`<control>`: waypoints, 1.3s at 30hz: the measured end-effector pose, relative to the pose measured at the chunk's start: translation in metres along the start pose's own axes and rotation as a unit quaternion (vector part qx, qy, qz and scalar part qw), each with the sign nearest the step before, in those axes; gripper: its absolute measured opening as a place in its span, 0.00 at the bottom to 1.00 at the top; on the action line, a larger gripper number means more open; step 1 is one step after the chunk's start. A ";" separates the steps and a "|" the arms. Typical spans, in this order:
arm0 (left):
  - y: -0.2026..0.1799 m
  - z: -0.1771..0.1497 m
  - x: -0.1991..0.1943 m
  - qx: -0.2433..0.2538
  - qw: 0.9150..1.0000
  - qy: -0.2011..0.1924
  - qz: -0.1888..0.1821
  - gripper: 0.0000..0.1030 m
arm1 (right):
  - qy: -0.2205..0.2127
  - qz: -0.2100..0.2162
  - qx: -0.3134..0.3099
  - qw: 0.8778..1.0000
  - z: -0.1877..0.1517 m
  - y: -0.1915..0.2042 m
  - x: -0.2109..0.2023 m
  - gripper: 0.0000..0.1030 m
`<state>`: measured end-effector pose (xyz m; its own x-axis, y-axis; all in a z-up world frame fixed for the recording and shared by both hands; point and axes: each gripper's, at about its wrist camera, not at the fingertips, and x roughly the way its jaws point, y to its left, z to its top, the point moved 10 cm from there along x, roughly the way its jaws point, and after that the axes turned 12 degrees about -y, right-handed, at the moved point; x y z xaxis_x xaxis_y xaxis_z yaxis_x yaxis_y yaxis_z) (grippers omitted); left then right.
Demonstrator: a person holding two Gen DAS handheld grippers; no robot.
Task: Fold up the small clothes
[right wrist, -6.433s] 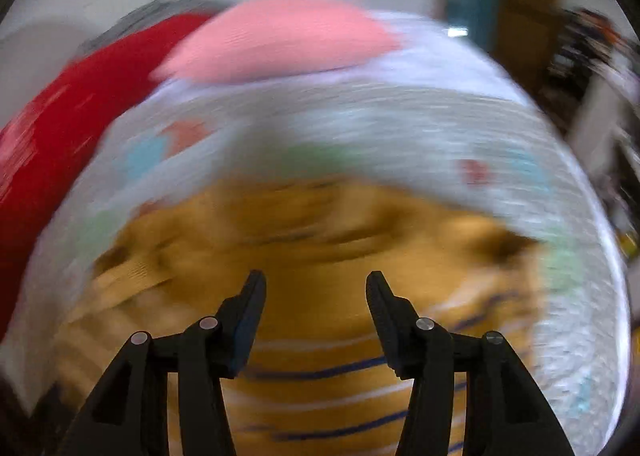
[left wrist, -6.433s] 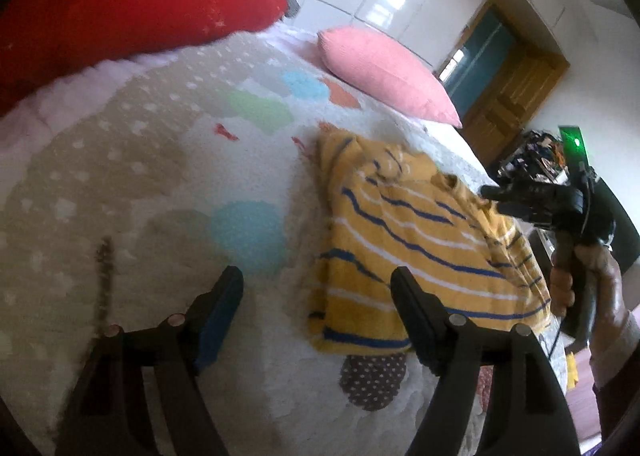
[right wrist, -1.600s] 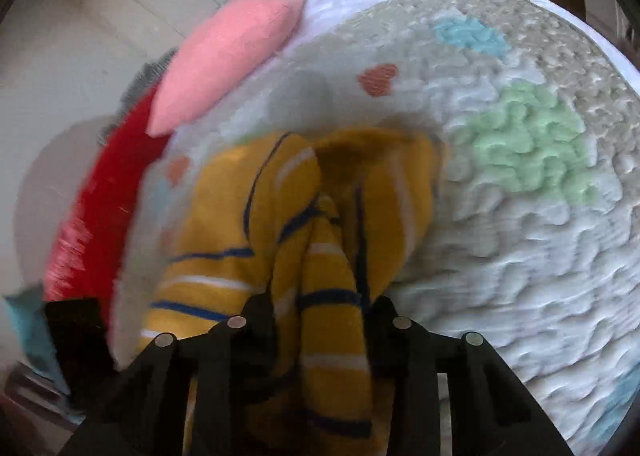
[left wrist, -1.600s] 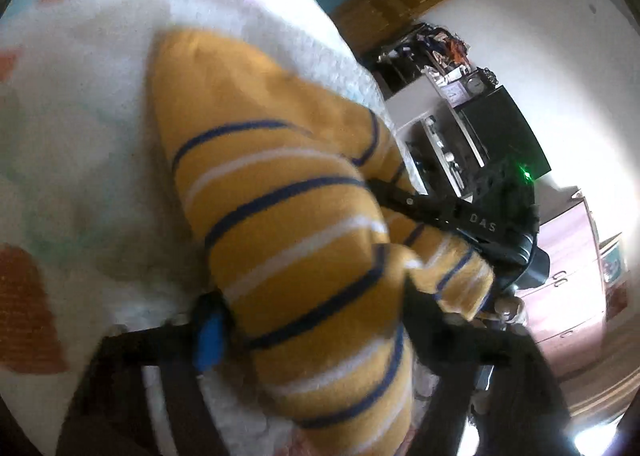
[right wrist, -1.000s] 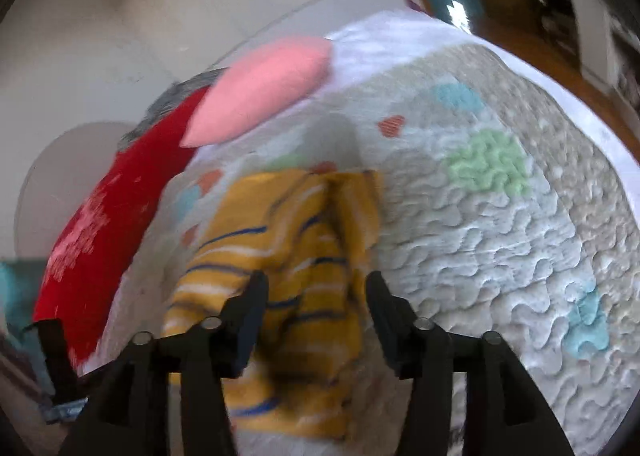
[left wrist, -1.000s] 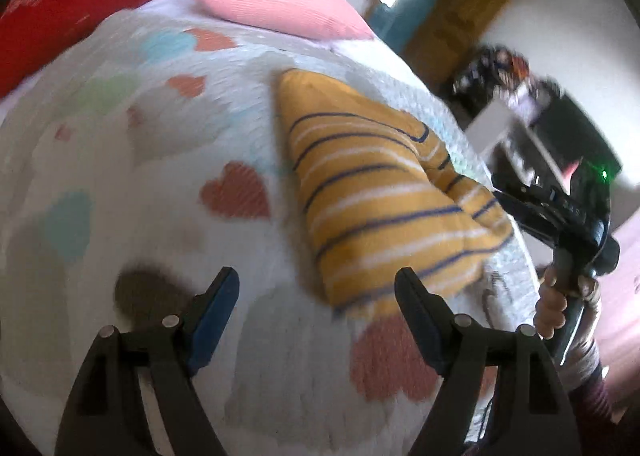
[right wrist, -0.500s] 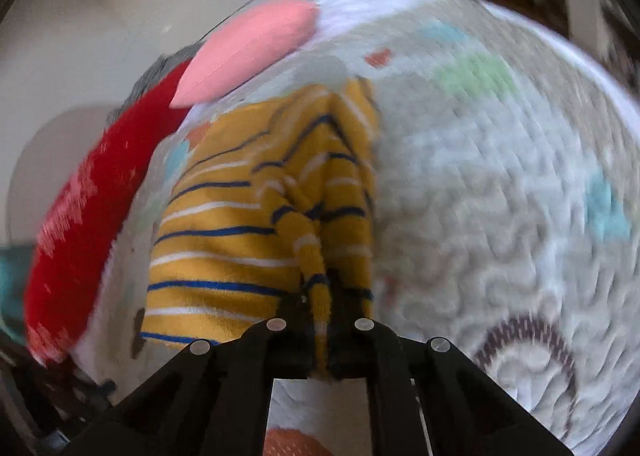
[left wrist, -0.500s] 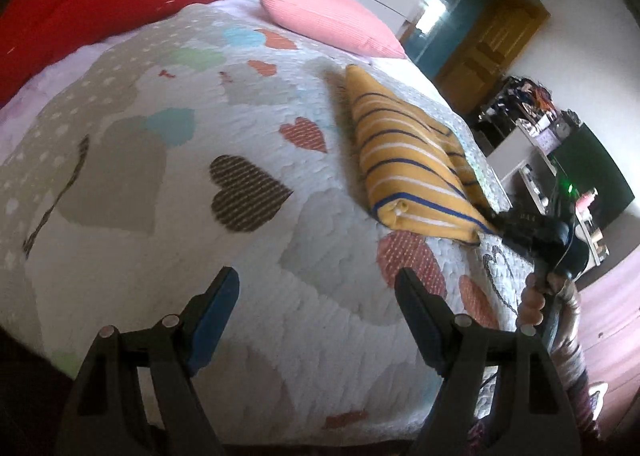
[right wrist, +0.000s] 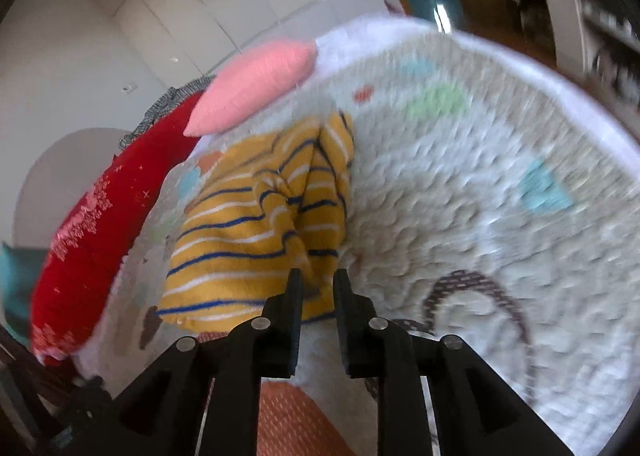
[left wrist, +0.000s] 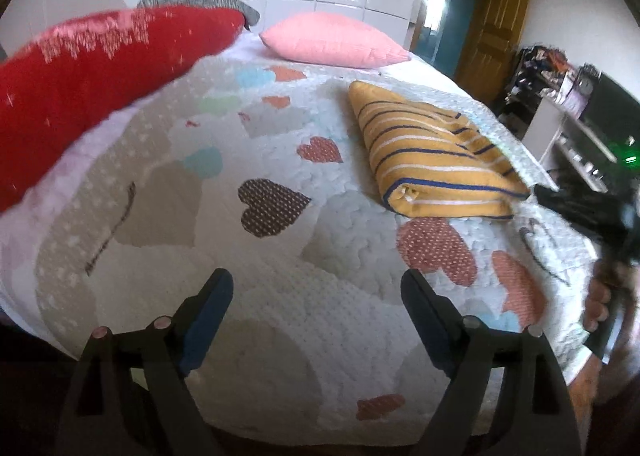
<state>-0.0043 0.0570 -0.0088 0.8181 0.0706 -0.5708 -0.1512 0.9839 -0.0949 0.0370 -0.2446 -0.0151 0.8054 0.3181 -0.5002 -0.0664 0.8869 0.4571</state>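
On the bed, a quilt patched with hearts carries the shirt, yellow with blue and white stripes. It lies folded into a flat packet at about 2 o'clock in the left wrist view, its rolled edge toward the camera and its long side running off toward 12. A brown dotted heart sits at its 9 o'clock, well apart, and a red dotted heart lies just beside the near edge at 6 o'clock.

The left gripper hangs over bare quilt at 6 o'clock of its own view, well apart from the shirt. Its jaws stand wide and have just been opening; nothing lies between them.

The right gripper comes in from 3 o'clock in the left view, blurred, with its tip just beside the shirt's near right corner. A hand grips its handle at 4 o'clock. In its own view the right gripper has only a narrow gap between the jaws, which have just been opening. The shirt fills the 10 to 12 o'clock side, and its near corner shows in the gap at the tips. The pads do not look pressed on the cloth, though blur makes this hard to judge.

A red pillow lies at 10 o'clock in the left view, a pink pillow at 12, and a wooden door at 1 o'clock
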 end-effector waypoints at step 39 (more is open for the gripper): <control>-0.020 -0.012 -0.017 0.033 0.999 -0.010 0.013 0.90 | 0.043 -0.043 -0.155 0.986 -0.102 0.069 -0.028 0.71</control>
<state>-0.0213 0.0346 -0.0069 0.8251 0.0998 -0.5561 -0.1367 0.9903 -0.0251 -0.0503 -0.1585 -0.0442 0.7643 0.2525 -0.5933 -0.1873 0.9674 0.1703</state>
